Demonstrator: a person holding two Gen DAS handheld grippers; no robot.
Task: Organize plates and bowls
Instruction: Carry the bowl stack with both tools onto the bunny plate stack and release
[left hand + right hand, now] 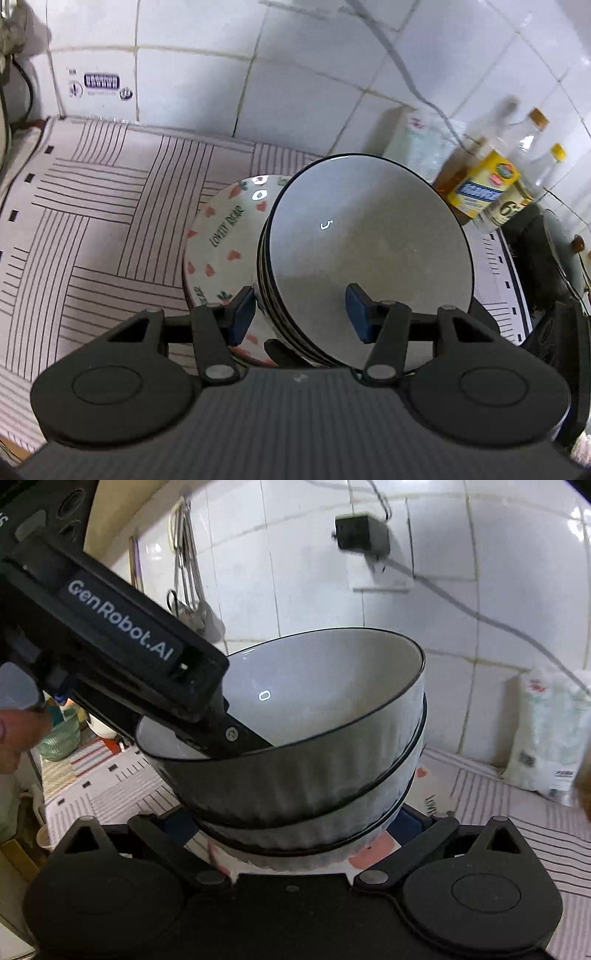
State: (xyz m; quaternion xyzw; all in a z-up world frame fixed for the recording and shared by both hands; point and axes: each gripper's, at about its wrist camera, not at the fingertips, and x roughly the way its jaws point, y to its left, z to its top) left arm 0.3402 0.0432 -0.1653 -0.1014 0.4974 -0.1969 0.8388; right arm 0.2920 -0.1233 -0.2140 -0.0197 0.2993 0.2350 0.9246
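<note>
Both grippers carry a stack of nested bowls over the counter.

The step in hand looks like moving the bowl stack (314, 768), 3 ribbed grey bowls by my count, off the mat (92, 221); it sits tilted at centre frame in both views. The left gripper (300, 314) has its jaws partly open across the top bowl's rim, 1 pad inside the bowl and 1 outside, but whether they press on it I cannot tell. The right gripper (291, 823) has its jaws spread wide around the stack's base, pads against its sides. A patterned plate (221, 240) lies just behind the stack at centre left. Next, I judge, the stack needs setting down level, both hands lowering together. The stack's foot, the right pads and the plate's far side are hidden; the bottles (495, 177) at upper right are blurred.
</note>
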